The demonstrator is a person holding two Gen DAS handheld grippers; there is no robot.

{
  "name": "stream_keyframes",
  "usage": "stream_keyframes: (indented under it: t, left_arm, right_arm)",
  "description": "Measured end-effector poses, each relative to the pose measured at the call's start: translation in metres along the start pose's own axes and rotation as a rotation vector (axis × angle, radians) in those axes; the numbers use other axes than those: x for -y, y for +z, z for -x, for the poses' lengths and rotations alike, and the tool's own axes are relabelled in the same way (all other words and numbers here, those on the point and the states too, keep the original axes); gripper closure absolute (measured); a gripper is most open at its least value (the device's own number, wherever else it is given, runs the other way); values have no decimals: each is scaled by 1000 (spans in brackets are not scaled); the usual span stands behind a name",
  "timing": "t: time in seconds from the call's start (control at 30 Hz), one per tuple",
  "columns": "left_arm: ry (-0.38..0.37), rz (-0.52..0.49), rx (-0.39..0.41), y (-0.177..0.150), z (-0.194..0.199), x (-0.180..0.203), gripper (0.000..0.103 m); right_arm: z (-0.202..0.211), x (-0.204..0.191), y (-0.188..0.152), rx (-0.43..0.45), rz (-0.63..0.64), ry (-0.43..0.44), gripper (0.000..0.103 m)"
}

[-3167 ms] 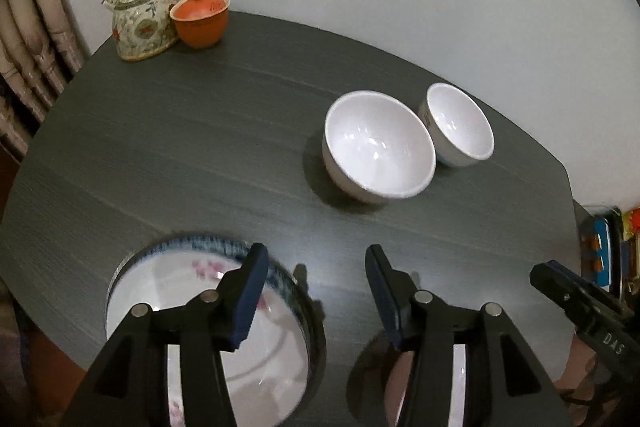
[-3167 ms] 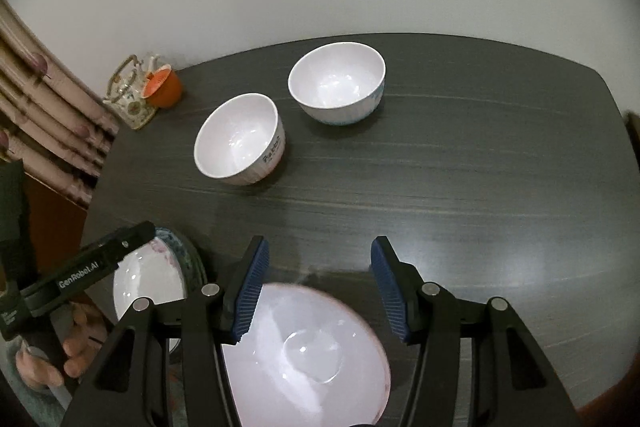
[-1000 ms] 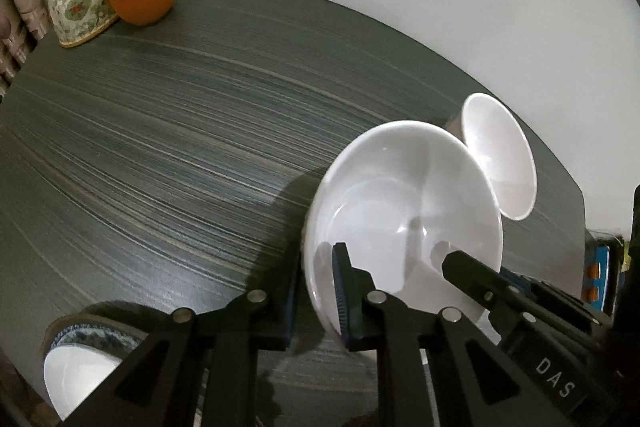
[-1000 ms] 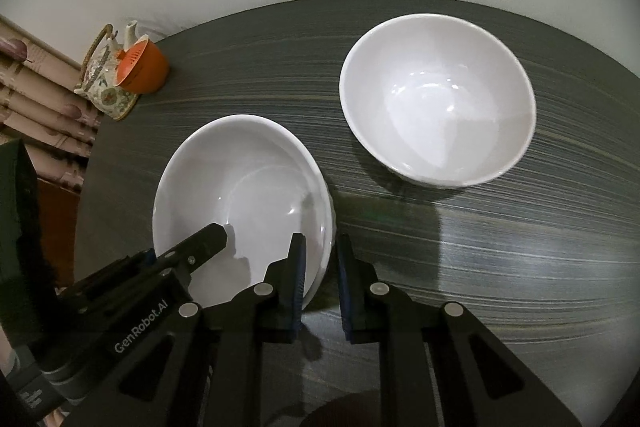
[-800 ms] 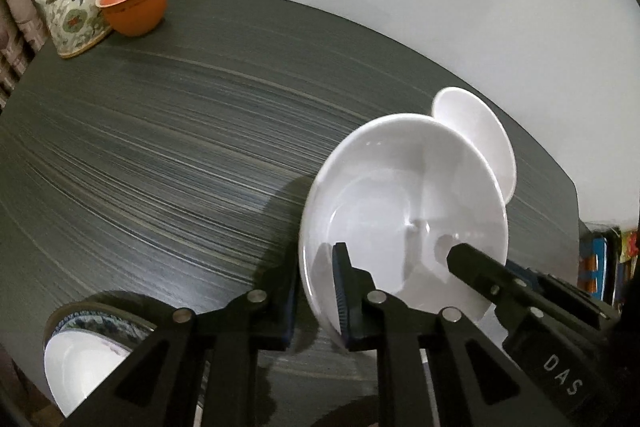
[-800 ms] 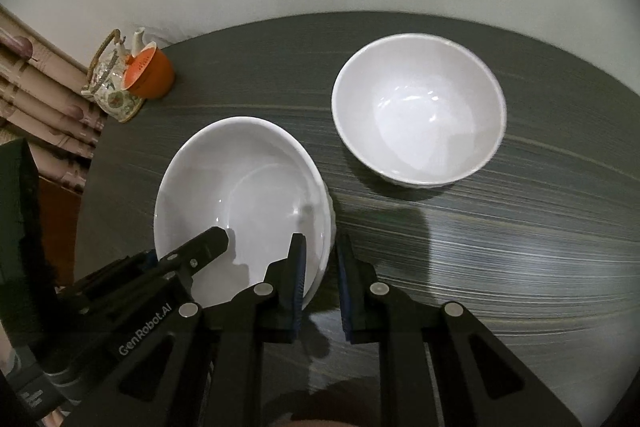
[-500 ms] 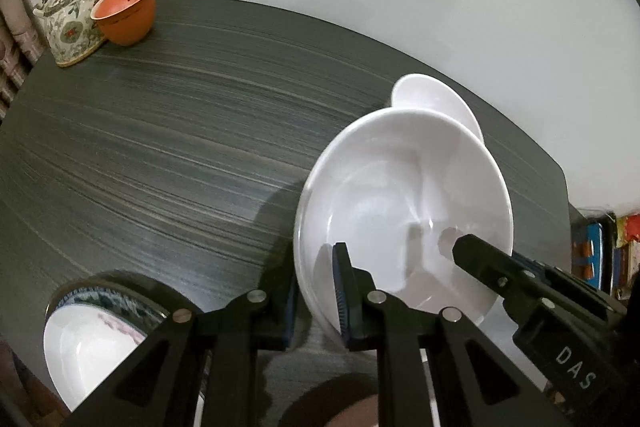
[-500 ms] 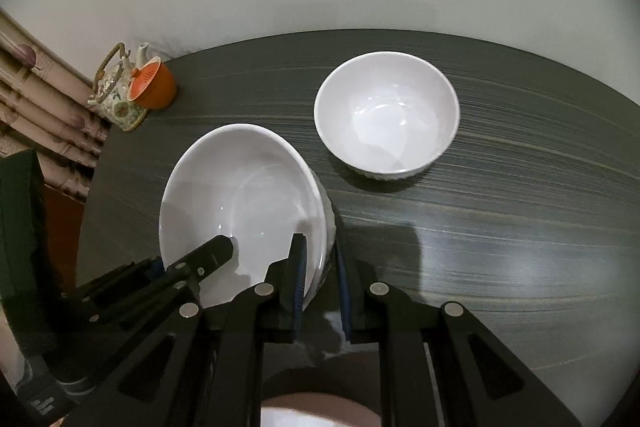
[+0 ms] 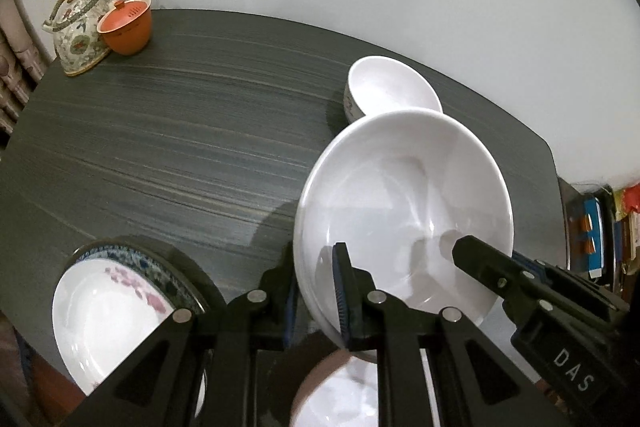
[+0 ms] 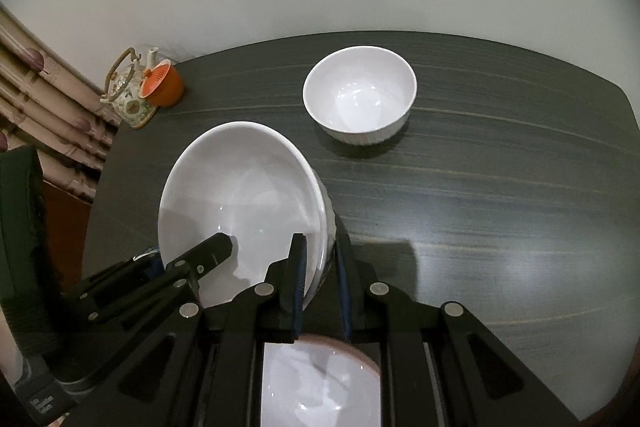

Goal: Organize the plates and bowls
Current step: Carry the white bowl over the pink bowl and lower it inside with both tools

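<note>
The right gripper body bears the white letters "DAS" in the left wrist view.

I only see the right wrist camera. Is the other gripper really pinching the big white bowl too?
Observer: Yes. In the left wrist view the left gripper is shut on the big white bowl at its near rim, one finger inside and one outside.
Operator: Is there anything to the left of the bowl that I can't see?
Observer: A blue-rimmed plate with pink flowers lies flat on the table, near its front edge.
</note>
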State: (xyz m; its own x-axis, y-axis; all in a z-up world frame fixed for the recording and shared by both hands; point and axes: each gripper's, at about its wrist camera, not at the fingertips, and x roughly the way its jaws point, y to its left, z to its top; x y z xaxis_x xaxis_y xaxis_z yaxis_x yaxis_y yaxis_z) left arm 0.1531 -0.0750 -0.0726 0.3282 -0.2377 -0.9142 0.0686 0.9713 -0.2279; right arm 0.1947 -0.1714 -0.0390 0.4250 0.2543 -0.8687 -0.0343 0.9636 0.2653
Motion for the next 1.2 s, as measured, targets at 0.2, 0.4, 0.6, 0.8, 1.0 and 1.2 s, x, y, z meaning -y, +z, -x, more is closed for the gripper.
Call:
stream_keyframes:
  t: [0.2,0.4,0.6,0.8,1.0,1.2]
  left_arm:
    - [-9,-12,0,-14,14,4,87]
    - [-19,-28,19,-32,31,12,87]
    - [-18,-38,3,-56,37,13,87]
    - [-10,-54,-23,-74,32,13,87]
    - [7,-71,-59,-89,22,15,87]
    - [24,-67,-110,-101,4,12,87]
  right_arm:
    - [19,6,-19,4,-22,4,89]
    - [34,13,-44,-12,-48,6,89]
    - [41,19,-72,-28,-58,1,89]
    - [42,25,-99,-32,-70,-4,89]
    - [33,33,-120,-59,-93,-4,89]
    - [21,37,-132,-96,-98,-18,89]
